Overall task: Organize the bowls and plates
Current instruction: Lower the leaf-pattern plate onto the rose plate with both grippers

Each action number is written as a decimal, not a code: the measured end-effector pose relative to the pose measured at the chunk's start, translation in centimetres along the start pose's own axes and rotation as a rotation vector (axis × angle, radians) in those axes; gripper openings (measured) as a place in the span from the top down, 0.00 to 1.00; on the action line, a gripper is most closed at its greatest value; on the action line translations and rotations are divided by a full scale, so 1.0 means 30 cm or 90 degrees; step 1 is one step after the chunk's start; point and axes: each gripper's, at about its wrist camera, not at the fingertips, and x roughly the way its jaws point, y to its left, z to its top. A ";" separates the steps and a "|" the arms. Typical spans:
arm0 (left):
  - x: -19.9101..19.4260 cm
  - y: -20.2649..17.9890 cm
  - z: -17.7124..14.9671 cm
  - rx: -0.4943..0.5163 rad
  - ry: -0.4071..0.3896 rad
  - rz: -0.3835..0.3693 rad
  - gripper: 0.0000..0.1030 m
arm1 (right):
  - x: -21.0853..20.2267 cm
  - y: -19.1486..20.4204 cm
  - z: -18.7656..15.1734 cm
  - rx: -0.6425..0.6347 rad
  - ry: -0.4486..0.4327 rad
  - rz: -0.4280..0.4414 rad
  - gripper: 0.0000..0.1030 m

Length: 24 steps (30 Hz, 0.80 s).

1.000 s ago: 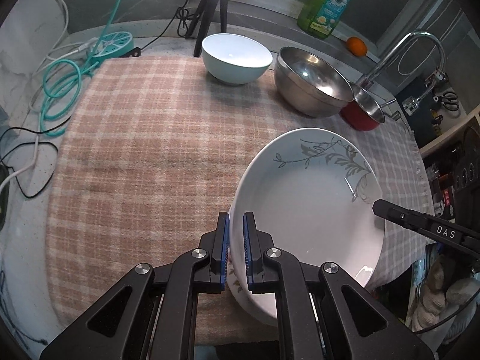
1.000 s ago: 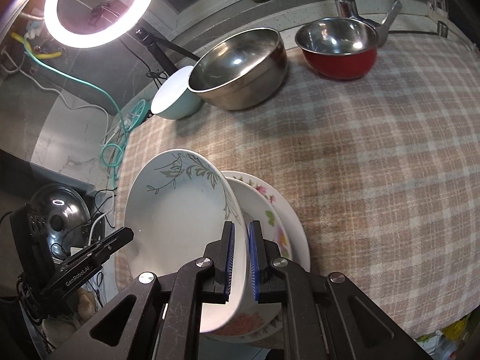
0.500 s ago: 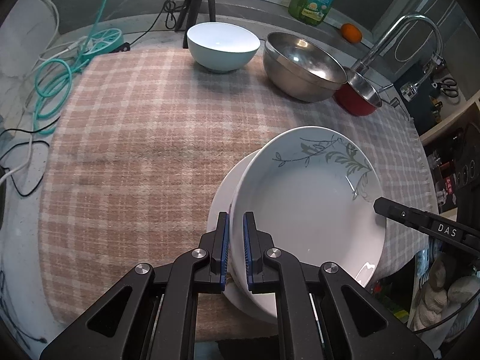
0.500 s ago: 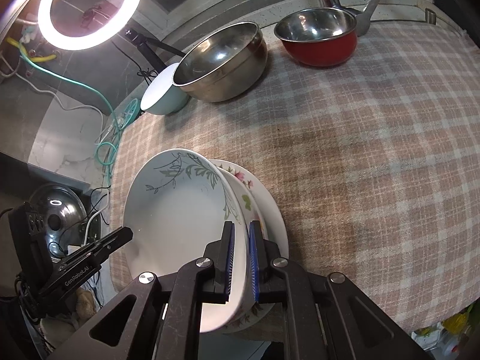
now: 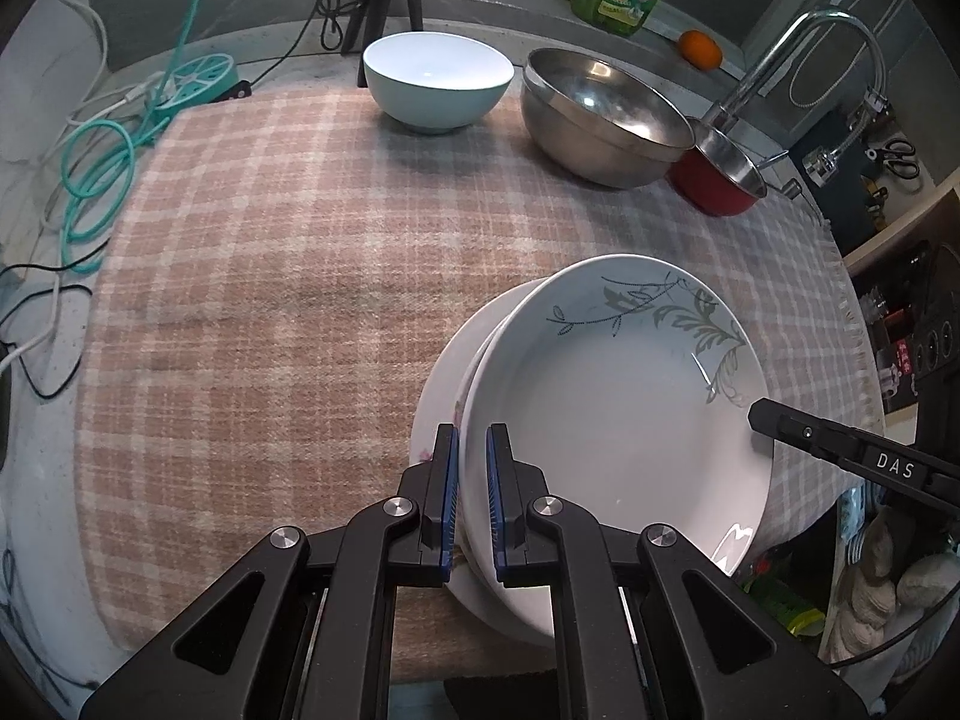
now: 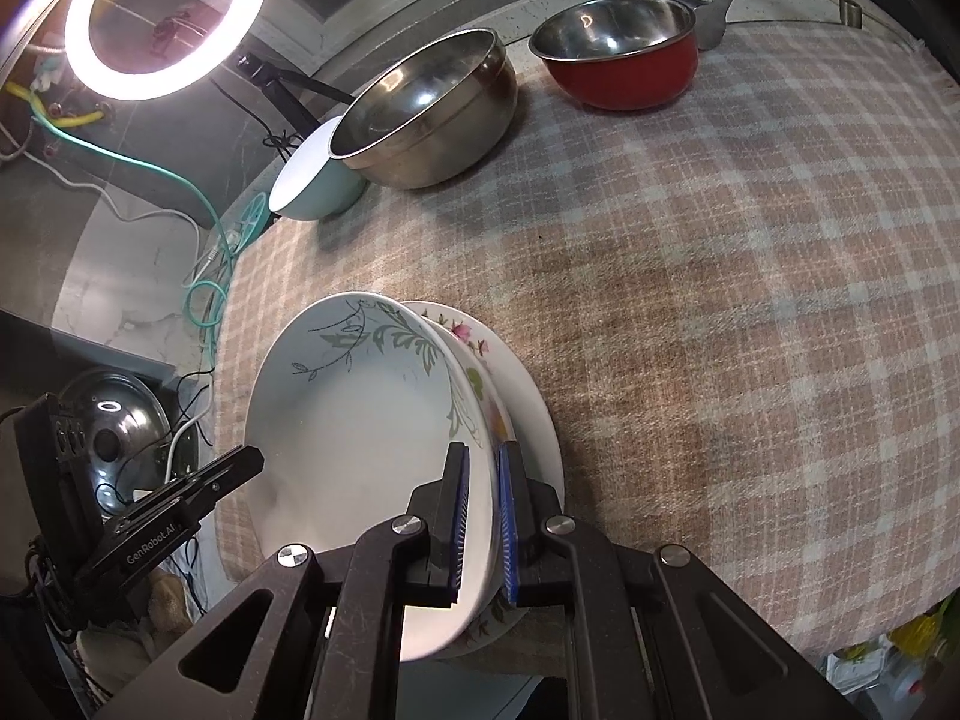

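A: Plates first, from the left wrist view. The leaf-patterned plate (image 5: 612, 414), pinched at its near rim by the left tongs (image 5: 472, 498), now sits lower over the flowered plate (image 5: 441, 384) than a second ago; more of that lower plate's rim shows at its left. The right tongs (image 5: 757, 414) grip the opposite rim.

B: So the stacking is nearly done?

A: I judge so: only the release remains. Beyond, on the checked cloth (image 5: 270, 276) covering the surface, stand a pale blue bowl (image 5: 438, 81), a steel bowl (image 5: 603, 114) and a red pot (image 5: 720, 180), still unsorted.

B: And the right wrist view?

A: The right tongs (image 6: 480, 510) are clamped narrowly on the leaf-patterned plate (image 6: 354, 432), the flowered plate (image 6: 516, 396) just beneath. A ring light (image 6: 162, 18) glows behind; cables (image 6: 210, 300) trail off the surface's edge.
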 end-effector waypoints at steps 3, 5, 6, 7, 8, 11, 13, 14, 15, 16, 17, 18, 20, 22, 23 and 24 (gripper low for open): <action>0.002 0.002 -0.001 0.001 0.002 0.001 0.93 | 0.002 0.002 -0.003 -0.001 0.001 -0.001 0.91; 0.003 0.005 -0.003 0.001 0.003 0.002 0.93 | 0.004 0.005 -0.005 -0.003 0.003 -0.002 0.91; 0.004 0.007 -0.004 -0.002 0.003 0.002 0.93 | 0.005 0.006 -0.005 -0.004 0.004 -0.001 0.91; 0.005 0.009 -0.005 -0.004 0.003 0.001 0.93 | 0.007 0.008 -0.006 -0.005 0.004 -0.001 0.91; 0.005 0.010 -0.007 -0.004 0.003 0.002 0.93 | 0.008 0.010 -0.006 -0.006 0.005 -0.002 0.91; 0.006 0.012 -0.012 -0.006 0.004 0.001 0.93 | 0.010 0.011 -0.004 -0.009 0.005 -0.003 0.91; 0.007 0.014 -0.013 -0.008 0.004 0.000 0.93 | 0.010 0.011 -0.004 -0.010 0.005 -0.003 0.91; 0.007 0.014 -0.014 -0.008 0.004 0.000 0.93 | 0.011 0.012 -0.004 -0.010 0.005 -0.004 0.91; 0.007 0.012 -0.014 -0.008 0.004 0.000 0.93 | 0.012 0.012 -0.005 -0.011 0.005 -0.005 0.91; 0.008 0.012 -0.014 -0.007 0.004 0.000 0.93 | 0.012 0.012 -0.006 -0.012 0.005 -0.007 0.91; 0.009 0.012 -0.015 -0.006 0.005 0.000 0.93 | 0.012 0.009 -0.008 -0.013 0.005 -0.008 0.91; 0.011 0.012 -0.015 -0.006 0.006 0.000 0.93 | 0.012 0.009 -0.010 -0.013 0.005 -0.009 0.91; 0.015 0.010 -0.016 -0.006 0.008 0.000 0.93 | 0.012 0.007 -0.012 -0.013 0.006 -0.010 0.91; 0.018 0.010 -0.016 -0.006 0.009 0.000 0.93 | 0.013 0.005 -0.014 -0.012 0.006 -0.010 0.91; 0.020 0.009 -0.016 -0.006 0.010 0.000 0.93 | 0.015 0.005 -0.015 -0.013 0.006 -0.011 0.91; 0.021 0.009 -0.016 -0.005 0.010 0.001 0.93 | 0.016 0.004 -0.016 -0.013 0.006 -0.013 0.91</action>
